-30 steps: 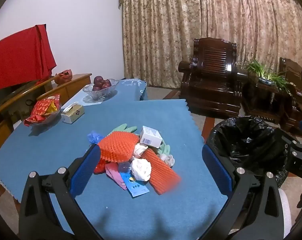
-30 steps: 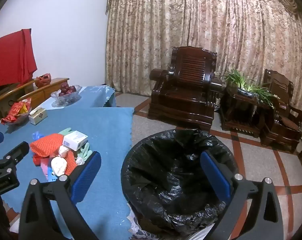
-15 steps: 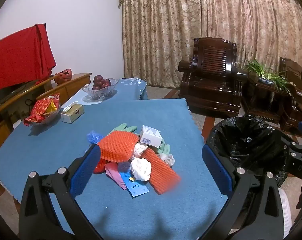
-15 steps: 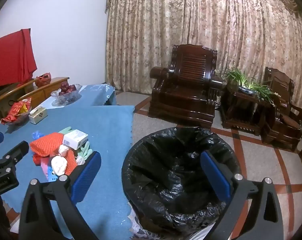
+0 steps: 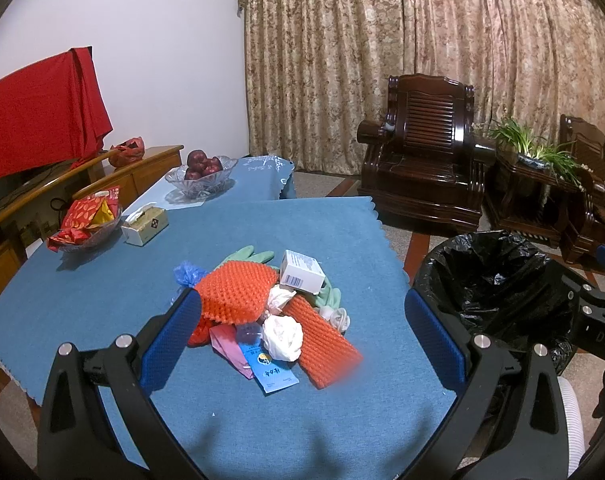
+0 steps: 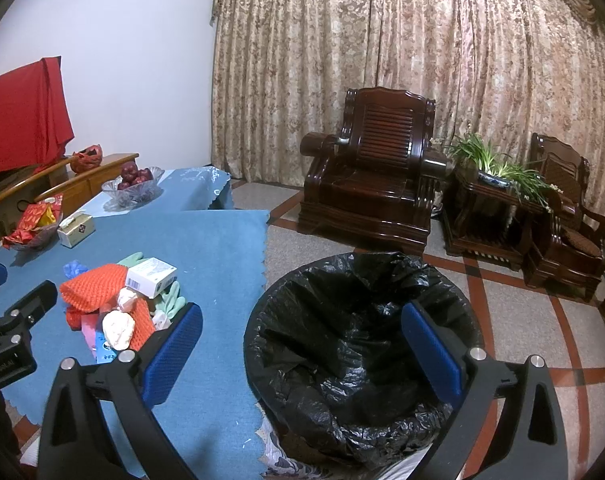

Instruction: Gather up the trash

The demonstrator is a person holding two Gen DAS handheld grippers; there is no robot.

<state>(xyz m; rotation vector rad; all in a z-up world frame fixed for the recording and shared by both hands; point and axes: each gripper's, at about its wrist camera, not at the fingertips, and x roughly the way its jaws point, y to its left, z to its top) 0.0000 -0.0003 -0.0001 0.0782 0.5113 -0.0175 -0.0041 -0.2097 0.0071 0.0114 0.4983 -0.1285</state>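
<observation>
A heap of trash lies on the blue tablecloth (image 5: 102, 288): orange foam net sleeves (image 5: 234, 292), a white carton (image 5: 302, 272), crumpled white tissue (image 5: 282, 332), a green glove (image 5: 250, 256), a blue leaflet (image 5: 274, 372) and a pink paper (image 5: 226, 344). My left gripper (image 5: 302, 336) hovers open over the heap, holding nothing. My right gripper (image 6: 302, 348) stands open above the bin lined with a black bag (image 6: 358, 344), to the right of the table. The same heap (image 6: 118, 300) shows at the left of the right wrist view.
At the table's far left stand a snack bowl (image 5: 86, 224), a tissue box (image 5: 144, 226) and a glass fruit bowl (image 5: 200, 180). Dark wooden armchairs (image 6: 374, 196) and a potted plant (image 6: 498, 168) stand by the curtain. A wooden sideboard (image 5: 134, 172) lines the left wall.
The right gripper's view has crept slightly forward and down over the bin. The left gripper and the trash heap have hardly moved.
</observation>
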